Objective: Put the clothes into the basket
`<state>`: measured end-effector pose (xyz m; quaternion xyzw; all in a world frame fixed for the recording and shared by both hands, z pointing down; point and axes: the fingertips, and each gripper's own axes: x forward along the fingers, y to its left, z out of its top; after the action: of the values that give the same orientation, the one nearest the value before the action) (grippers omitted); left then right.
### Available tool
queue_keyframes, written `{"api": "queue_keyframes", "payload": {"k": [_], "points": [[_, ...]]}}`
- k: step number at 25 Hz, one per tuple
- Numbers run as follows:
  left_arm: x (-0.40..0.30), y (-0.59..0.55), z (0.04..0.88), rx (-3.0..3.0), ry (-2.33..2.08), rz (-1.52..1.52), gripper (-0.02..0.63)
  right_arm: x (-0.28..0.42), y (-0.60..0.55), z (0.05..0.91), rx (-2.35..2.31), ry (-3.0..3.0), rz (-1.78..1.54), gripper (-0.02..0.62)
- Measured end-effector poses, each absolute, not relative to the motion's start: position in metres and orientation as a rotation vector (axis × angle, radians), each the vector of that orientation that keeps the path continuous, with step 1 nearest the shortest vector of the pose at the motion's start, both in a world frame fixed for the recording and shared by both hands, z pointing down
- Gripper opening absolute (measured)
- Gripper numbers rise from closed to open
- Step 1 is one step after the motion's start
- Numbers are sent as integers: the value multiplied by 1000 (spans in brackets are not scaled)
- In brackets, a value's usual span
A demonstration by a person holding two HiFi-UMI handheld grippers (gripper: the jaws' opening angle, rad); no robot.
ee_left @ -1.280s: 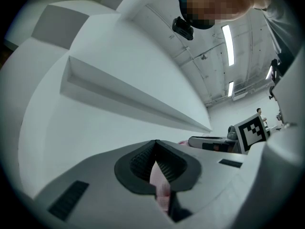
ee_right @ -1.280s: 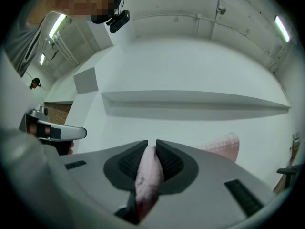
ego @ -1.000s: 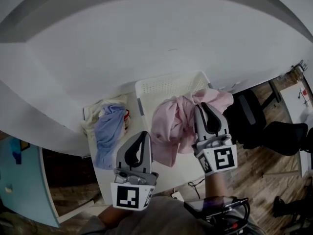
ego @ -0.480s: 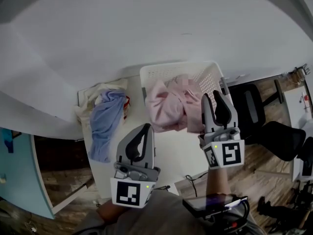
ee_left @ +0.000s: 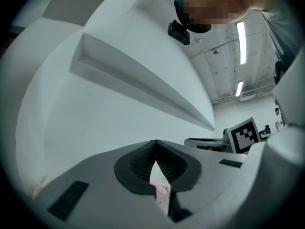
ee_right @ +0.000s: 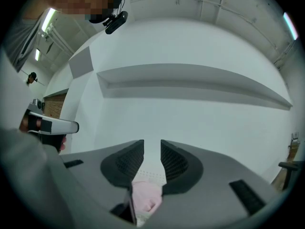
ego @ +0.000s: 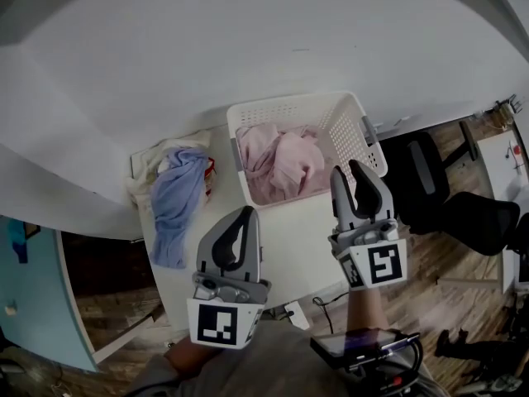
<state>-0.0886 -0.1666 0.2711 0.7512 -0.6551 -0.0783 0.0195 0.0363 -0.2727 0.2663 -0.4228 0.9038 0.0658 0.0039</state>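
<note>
Pink garment (ego: 281, 162) lies heaped inside the white basket (ego: 351, 131), all of it within the walls. The blue garment (ego: 175, 201) is not in yet; it lies on the table (ego: 302, 246) just beside the basket's left wall.

The right gripper (ego: 349, 169) hangs at the basket's near right corner. Its jaws have just been opening and stand a narrow way apart with nothing between them. To my eye the drop is done. I would draw that gripper straight back from the rim so no fold snags, then take the blue piece by a thick bunch near its middle.

The left gripper (ego: 245, 212) waits in front of the basket's near left corner, jaws closed and empty. Both grippers point level, side by side.
</note>
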Motion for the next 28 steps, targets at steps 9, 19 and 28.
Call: {"api": "queue_keyframes", "payload": {"k": [9,19,28], "points": [[-57,-116,263,2393,-2033,-216,9,57,-205,280,-1258,2850,131,37],[-52,-25,252,2394,-2173,-197,9,51,-90,302,-1053,2923,89,15],[-56,59,248,2353,-2259,-145,8,38,-8,312,-976,3054,50,15]]}}
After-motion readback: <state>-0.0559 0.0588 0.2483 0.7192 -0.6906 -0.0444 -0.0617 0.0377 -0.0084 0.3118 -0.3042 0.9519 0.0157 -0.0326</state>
